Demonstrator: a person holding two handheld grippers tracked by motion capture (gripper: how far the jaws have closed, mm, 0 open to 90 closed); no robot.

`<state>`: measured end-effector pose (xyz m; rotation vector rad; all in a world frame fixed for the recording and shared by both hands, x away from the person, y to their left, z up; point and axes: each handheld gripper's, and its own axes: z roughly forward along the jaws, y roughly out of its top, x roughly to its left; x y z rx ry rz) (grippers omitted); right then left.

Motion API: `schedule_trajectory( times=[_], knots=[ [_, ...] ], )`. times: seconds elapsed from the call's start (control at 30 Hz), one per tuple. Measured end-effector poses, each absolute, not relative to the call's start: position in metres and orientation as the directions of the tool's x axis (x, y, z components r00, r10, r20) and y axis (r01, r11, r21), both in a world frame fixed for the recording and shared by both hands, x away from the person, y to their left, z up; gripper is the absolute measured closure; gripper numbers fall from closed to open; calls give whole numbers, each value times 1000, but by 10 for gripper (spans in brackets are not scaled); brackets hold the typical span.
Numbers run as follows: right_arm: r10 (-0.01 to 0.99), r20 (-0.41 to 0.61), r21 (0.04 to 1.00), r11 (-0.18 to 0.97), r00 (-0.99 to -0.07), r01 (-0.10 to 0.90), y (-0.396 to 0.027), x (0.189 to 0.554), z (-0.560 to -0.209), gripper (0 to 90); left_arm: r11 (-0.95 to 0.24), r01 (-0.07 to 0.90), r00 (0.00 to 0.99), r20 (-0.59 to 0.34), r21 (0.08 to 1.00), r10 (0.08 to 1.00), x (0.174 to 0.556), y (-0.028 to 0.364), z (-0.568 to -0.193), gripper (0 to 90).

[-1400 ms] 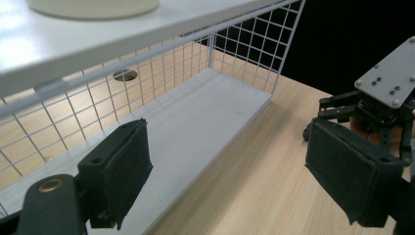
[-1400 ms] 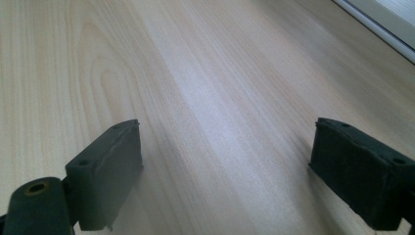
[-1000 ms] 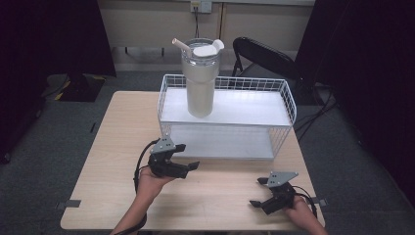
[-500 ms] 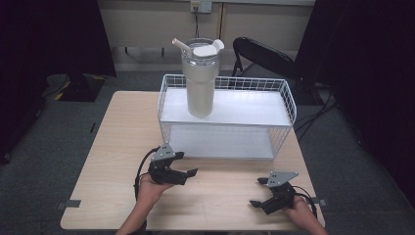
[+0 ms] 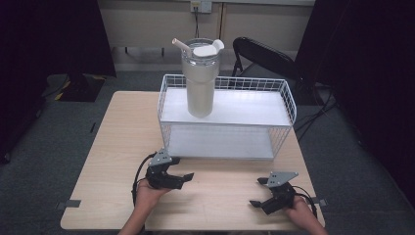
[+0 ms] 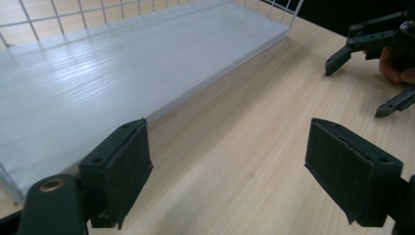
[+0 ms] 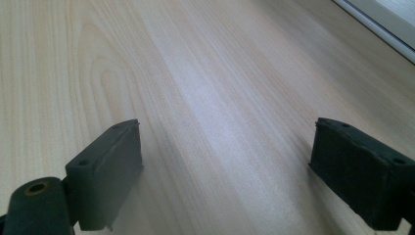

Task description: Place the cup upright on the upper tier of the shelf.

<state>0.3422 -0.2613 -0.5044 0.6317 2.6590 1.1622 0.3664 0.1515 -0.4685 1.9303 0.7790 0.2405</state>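
Grippers rest low on the table (image 5: 117,147), left gripper (image 5: 183,177) and right gripper (image 5: 257,193) both released (holding nothing), apparently idle before the rack (image 5: 288,105) bearing the tumbler (image 5: 199,83).

Your tumbler (image 5: 200,78) sits on the wire rack's (image 5: 288,105) top shelf, left side, with the rack at the table's (image 5: 122,132) far edge.

Bare table (image 5: 122,142) fills the frame's lower half; the wire rack (image 5: 288,105) and tall tumbler (image 5: 199,78) block the centre.
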Motion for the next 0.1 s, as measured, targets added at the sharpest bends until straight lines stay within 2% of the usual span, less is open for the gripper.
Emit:
schedule_trajectory(
  times=[0.1],
  knots=[
    [445,13,732,606,-895,312,-261,342,-504,112,-305,425,766,-158,852,623,365,154,-472,167]
  ],
)
